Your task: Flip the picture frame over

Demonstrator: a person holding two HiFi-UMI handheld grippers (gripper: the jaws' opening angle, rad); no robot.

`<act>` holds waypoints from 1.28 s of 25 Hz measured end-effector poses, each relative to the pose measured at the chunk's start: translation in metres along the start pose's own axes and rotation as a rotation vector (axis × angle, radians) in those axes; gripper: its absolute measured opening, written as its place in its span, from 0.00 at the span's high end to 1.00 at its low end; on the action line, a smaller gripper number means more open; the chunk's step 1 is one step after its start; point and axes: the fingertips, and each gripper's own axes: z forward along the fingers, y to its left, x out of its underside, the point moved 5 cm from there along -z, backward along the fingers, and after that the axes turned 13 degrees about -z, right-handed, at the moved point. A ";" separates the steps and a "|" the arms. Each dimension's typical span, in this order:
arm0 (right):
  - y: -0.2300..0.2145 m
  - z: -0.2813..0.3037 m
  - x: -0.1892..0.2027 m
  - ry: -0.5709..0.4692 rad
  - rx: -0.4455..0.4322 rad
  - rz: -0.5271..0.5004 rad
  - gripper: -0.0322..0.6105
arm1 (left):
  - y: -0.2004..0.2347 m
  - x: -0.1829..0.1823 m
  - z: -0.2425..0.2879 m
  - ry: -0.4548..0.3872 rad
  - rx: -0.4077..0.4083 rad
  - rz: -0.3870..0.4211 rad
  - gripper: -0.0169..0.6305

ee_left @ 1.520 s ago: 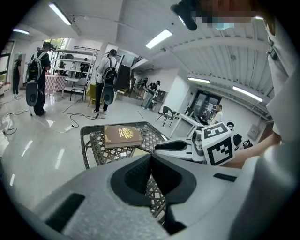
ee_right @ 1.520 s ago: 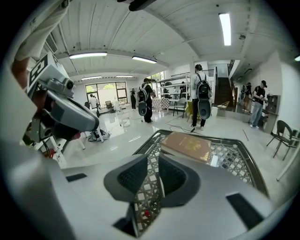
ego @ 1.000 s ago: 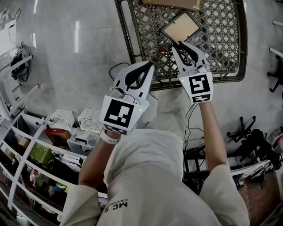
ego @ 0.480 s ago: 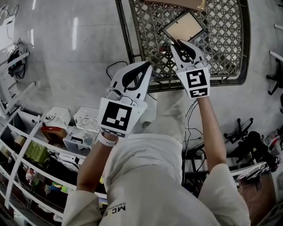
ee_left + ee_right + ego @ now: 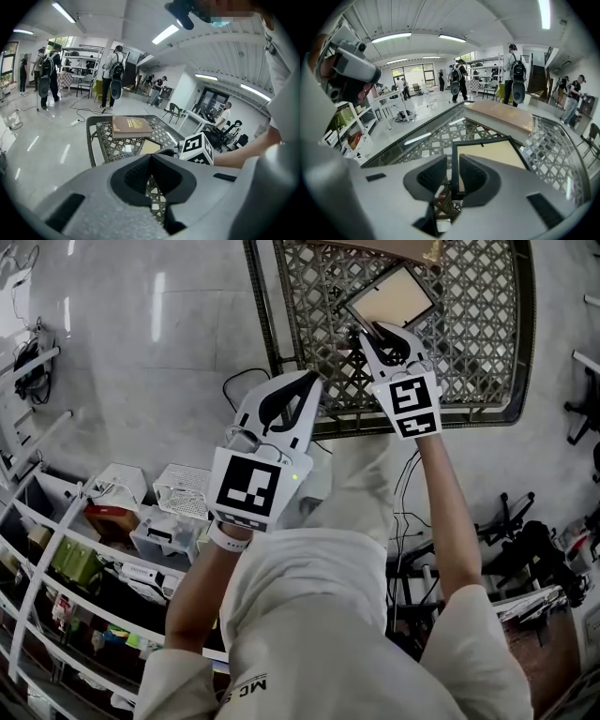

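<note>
Hanging nearest the body, at about 7 o'clock from the table (image 5: 300, 324), the left gripper (image 5: 315, 381) has its jaws pressed together with nothing between them; it takes no part for now. Farther out, toward 12 o'clock, the right gripper (image 5: 451, 171) reaches over the table's near rim. Its jaws stand slightly apart and straddle the left edge of the picture frame (image 5: 487, 157), with a sliver of gap on one side, so I judge the grip is not yet closed.

The flip itself has not begun: the frame lies flat on the lattice tabletop. What remains is closing on the edge, lifting, turning and laying it down.

It is a thin black frame around a plain tan panel with a small tab near its far edge, probably the backing board. At 12 o'clock beyond it lies a brown book (image 5: 501, 115).
</note>
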 end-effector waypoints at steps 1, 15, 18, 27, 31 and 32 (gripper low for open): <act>0.000 0.002 0.002 0.008 -0.006 -0.003 0.80 | 0.000 0.000 0.001 -0.001 -0.002 -0.004 0.94; 0.002 0.016 0.007 0.076 -0.019 -0.034 0.80 | 0.002 0.002 0.003 0.008 -0.009 0.001 0.94; 0.000 0.017 0.008 0.116 0.000 -0.072 0.85 | 0.003 0.003 0.002 0.008 -0.011 0.004 0.94; 0.000 0.016 0.006 0.125 0.008 -0.083 0.86 | -0.001 0.006 0.000 0.010 -0.011 -0.003 0.94; -0.001 0.017 0.006 0.118 0.000 -0.068 0.86 | 0.000 0.010 0.000 0.015 -0.013 -0.001 0.94; -0.001 0.017 0.007 0.118 -0.002 -0.066 0.86 | 0.000 0.010 0.000 0.016 -0.013 0.000 0.94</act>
